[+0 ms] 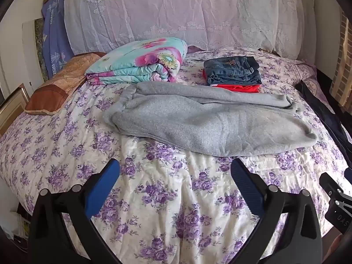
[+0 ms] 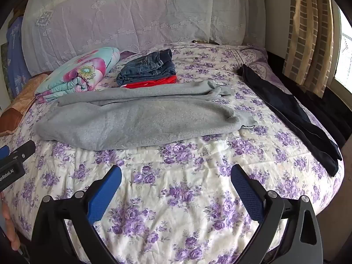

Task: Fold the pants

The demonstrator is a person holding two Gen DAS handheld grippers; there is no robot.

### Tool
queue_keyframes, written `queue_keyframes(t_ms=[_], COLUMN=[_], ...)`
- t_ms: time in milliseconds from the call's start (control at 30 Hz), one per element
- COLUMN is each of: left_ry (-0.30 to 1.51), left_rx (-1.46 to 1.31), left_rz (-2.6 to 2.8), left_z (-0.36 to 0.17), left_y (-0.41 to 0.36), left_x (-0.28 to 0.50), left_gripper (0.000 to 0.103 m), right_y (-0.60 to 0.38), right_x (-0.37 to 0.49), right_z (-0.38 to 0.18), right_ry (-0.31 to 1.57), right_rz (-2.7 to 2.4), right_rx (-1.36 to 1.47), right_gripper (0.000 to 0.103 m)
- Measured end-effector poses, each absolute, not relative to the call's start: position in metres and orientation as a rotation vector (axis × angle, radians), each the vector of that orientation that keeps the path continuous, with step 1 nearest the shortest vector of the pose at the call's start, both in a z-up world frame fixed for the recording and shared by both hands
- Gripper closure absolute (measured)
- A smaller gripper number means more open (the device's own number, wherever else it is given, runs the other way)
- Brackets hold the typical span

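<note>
Grey sweatpants lie lengthwise across the middle of the bed, one leg laid over the other, waistband to the left and cuffs to the right. My left gripper hovers over the floral bedspread just short of the pants, jaws wide open and empty. My right gripper hangs the same way beside it, open with nothing between its blue pads. Each gripper's body shows at the edge of the other's view, the right one and the left one.
Folded jeans on a red garment sit behind the grey pants. A folded floral quilt and brown pillow lie at back left. Dark pants stretch along the bed's right edge. A lace-covered headboard stands behind.
</note>
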State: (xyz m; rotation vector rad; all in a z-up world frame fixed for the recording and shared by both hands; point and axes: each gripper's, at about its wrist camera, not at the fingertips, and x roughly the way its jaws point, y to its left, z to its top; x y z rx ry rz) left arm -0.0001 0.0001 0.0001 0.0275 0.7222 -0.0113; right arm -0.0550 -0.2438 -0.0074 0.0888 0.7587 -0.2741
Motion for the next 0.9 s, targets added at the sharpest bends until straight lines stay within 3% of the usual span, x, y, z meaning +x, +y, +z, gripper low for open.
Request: queue_keyframes(t_ms=[900], left_ry=[0.729], left_rx=[0.029], left_rz=[-0.02], left_z=[0.0016], left_y=[-0.0074], left_x=[-0.0065], left_gripper=[0.005], right_y=[-0.2442], right_x=[-0.0576], right_z=[-0.0061], right_ry=[0.756], right_rz=[-0.27], right_rx=[0.098], right_gripper=[0.003])
